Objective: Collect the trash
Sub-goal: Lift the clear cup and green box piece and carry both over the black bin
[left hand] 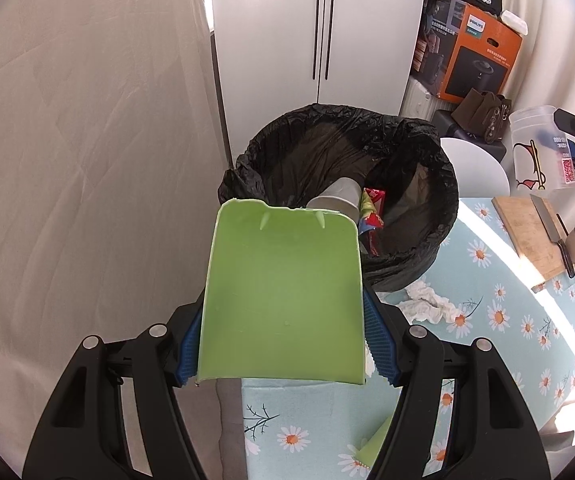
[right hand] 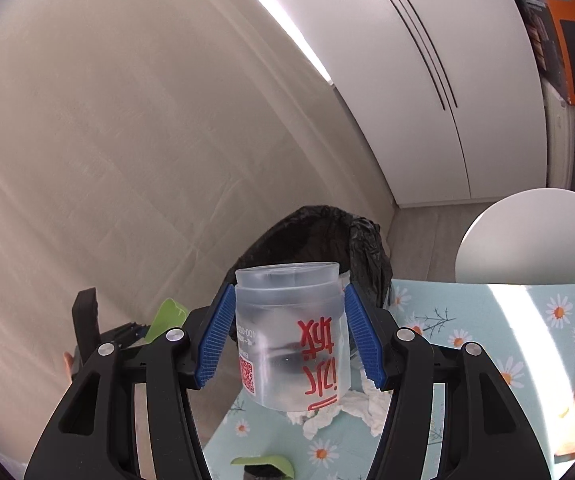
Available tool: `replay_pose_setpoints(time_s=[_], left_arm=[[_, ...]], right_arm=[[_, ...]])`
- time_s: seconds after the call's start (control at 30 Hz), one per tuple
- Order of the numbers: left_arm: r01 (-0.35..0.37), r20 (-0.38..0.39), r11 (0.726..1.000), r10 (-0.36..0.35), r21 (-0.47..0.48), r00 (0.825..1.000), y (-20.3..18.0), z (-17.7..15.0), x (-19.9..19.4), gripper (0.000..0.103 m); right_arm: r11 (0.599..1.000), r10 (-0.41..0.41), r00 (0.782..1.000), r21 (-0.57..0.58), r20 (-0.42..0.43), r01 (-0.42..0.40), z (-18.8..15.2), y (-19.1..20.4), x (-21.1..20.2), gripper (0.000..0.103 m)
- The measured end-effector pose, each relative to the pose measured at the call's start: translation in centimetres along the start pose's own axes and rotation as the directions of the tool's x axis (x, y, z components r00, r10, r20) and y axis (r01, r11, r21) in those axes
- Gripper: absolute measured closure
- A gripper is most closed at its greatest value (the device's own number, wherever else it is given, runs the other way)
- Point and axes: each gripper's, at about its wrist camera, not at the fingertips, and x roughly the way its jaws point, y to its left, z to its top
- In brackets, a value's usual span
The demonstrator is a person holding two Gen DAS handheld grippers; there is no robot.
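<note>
Two items are already sitting in the bin. Left tongs are clamping a green plastic piece, right tongs a clear cup; crumpled tissue is waiting on the tabletop.

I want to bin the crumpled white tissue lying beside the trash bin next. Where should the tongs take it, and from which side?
Take the crumpled tissue at its raised middle folds, coming from above. It lies low and loose on the floral tablecloth, close to the black-lined trash bin, so a sideways approach would probably just push it.
</note>
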Motion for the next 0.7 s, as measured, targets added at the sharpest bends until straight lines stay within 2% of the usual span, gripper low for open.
replay_pose_setpoints(time_s=[0.1,0.23,0.43,0.57,0.7], left_arm=[[0.063,0.048,0.998,-0.062,-0.015,0.997,0.2,0.6,0.2,0.036],[0.108,0.097,0.994,-0.106,-0.023,0.99,0.4,1.5,1.0,0.036],[0.199,0.145,0.98,-0.196,-0.006,0.97,0.7,3.5,2.7,0.036],[0.218,0.143,0.976,-0.218,0.019,0.965,0.6,4.8,4.7,0.036],[0.199,0.088,0.975,-0.207,0.099,0.974,-0.3,6.2,7.7,0.036]], right_arm=[[1.0,0.014,1.0,-0.01,-0.01,-0.014,1.2,0.1,1.4,0.05],[0.999,0.012,0.999,-0.041,-0.035,-0.013,2.6,0.7,4.2,0.05],[0.997,0.041,0.999,-0.071,-0.029,-0.043,4.0,1.6,8.7,0.05],[0.992,0.049,0.997,-0.109,-0.059,-0.055,4.7,2.0,12.1,0.05],[0.989,0.024,0.996,-0.143,-0.087,-0.036,5.2,1.8,15.8,0.05]])
